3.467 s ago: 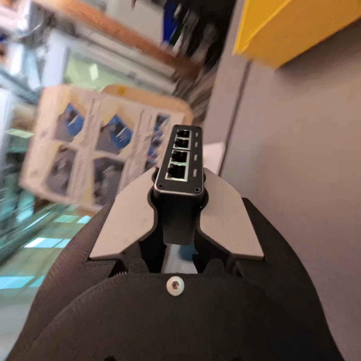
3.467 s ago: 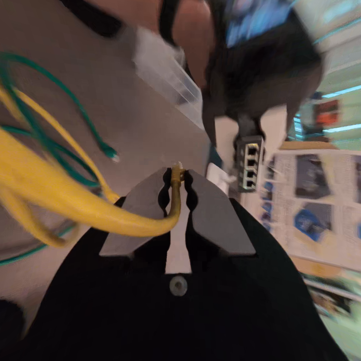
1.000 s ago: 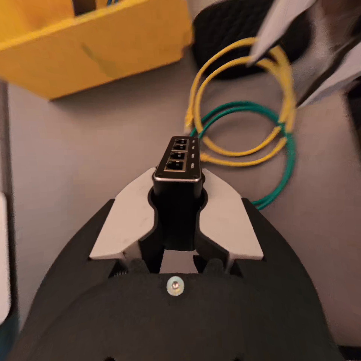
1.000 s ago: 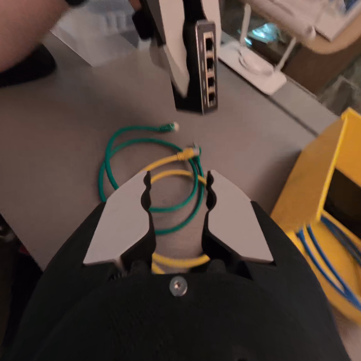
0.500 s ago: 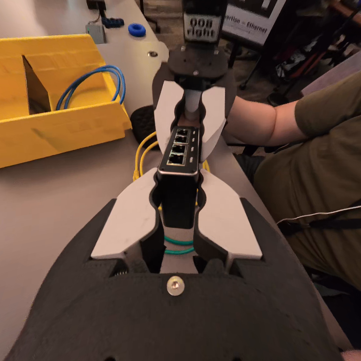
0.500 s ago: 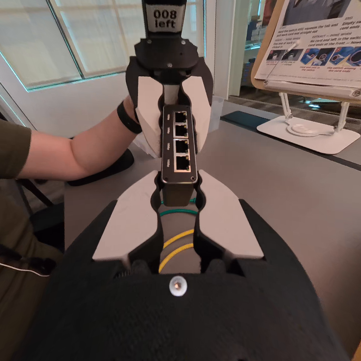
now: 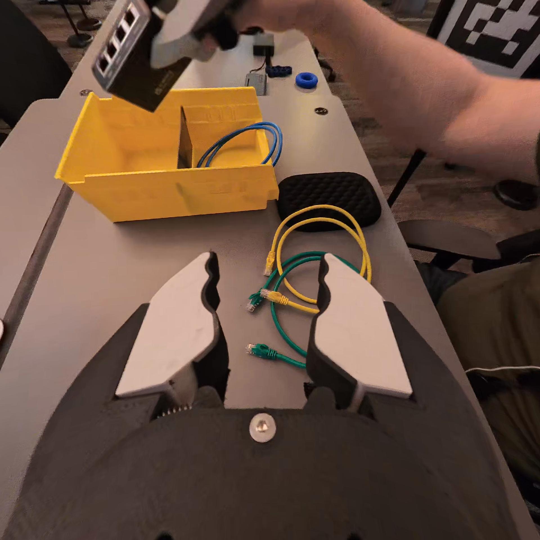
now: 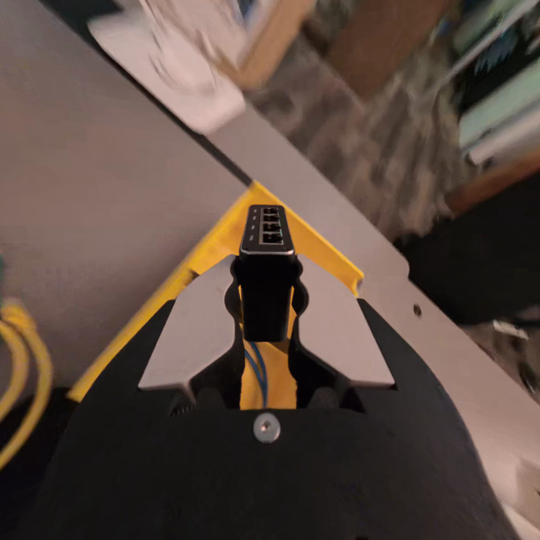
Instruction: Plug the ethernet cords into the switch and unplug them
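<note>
The switch (image 8: pixel 267 263) now sits clamped between the right gripper (image 8: pixel 266 257)'s fingers, having passed over from the left gripper (image 7: pixel 267 260), whose jaws now stand wide apart and empty above the coiled yellow cord (image 7: pixel 318 251) and green cord (image 7: pixel 280 327).

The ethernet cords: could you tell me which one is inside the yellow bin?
The blue cord, coiled in the bin's right compartment; the yellow cord and green cord lie on the table.

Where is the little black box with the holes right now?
The switch is clamped in the right hand-held gripper, up in the air over the yellow bin.
</note>
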`<state>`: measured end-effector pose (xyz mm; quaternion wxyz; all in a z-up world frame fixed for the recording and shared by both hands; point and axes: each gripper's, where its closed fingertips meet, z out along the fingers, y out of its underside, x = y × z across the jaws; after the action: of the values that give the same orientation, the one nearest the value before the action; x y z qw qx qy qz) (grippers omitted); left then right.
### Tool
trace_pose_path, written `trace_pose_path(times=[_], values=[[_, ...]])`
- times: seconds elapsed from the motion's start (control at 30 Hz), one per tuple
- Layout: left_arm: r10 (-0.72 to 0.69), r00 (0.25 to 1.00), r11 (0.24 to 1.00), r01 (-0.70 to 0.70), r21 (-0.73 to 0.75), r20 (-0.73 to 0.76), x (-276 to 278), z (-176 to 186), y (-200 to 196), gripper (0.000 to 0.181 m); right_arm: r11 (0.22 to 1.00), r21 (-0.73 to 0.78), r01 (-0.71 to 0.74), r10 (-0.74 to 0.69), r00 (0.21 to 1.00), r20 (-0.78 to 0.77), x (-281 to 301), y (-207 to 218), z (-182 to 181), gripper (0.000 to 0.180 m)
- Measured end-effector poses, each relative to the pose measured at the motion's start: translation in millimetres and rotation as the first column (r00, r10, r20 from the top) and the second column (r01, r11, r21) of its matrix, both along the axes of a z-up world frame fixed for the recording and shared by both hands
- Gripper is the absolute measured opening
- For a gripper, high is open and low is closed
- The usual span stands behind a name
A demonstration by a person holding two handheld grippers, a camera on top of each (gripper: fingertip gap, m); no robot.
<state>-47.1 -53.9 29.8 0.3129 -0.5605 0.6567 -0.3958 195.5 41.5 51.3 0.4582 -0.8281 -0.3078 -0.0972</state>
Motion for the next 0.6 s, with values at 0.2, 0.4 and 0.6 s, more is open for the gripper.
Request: trace_pose_path(times=[0.2, 0.4, 0.6], values=[[0.055, 0.993, 0.996, -0.047, 0.075, -0.1, -9, -14, 12, 0.063, 0.887, -0.397, 0.235, -0.207, 0.972, 0.114, 62, 64, -106, 0.033], [0.077, 0.983, 0.994, -0.063, 0.087, -0.167, -11, -22, 13, 0.062, 0.701, -0.394, 0.595, -0.354, 0.77, 0.531, 105, 74, -144, 0.033], [0.08, 0.985, 0.997, -0.078, 0.018, -0.151, -12, -18, 14, 0.062, 0.639, -0.43, 0.638, -0.436, 0.761, 0.481, 92, 78, -166, 0.036]])
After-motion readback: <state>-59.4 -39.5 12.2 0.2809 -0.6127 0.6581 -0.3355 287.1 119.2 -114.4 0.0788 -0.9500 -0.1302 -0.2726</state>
